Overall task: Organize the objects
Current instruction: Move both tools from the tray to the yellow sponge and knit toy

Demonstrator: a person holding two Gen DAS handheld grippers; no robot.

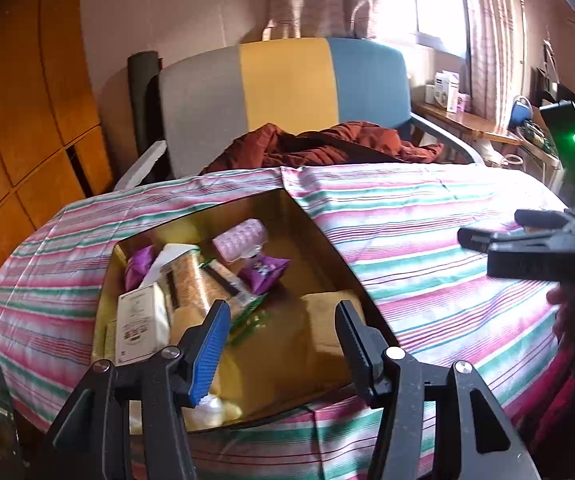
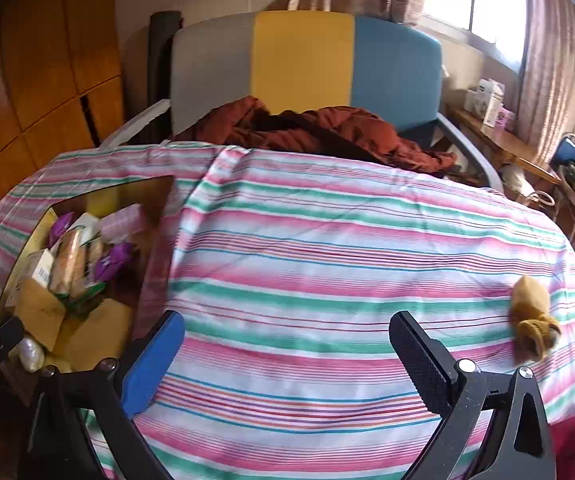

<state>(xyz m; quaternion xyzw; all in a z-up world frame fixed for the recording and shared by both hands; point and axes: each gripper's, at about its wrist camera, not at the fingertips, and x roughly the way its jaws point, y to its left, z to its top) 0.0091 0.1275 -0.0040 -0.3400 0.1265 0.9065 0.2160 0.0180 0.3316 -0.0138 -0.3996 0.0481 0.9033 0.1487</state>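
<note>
A: The striped cloth (image 2: 327, 248) covers a table; behind it stands a grey, yellow and blue chair (image 2: 303, 60) with a rust-red blanket (image 2: 327, 128), beside curtains and a window.

B: Counts?

A: One gold box (image 1: 307, 224) of packets at the cloth's left, two purple packets (image 1: 263, 274) inside; one tan bundle (image 2: 533, 316) near the right edge.

B: Grippers?

A: The left gripper (image 1: 283, 332) hangs parted above the box; the right gripper (image 2: 287, 352) gapes wide above bare cloth, holding nothing.

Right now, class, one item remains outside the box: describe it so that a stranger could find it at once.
Start at the striped cloth covering the table. The open box of snacks sits at its left; look to the far right edge instead. There lies a small crumpled mustard-yellow bundle, alone on the cloth, right of the open right gripper.
</note>
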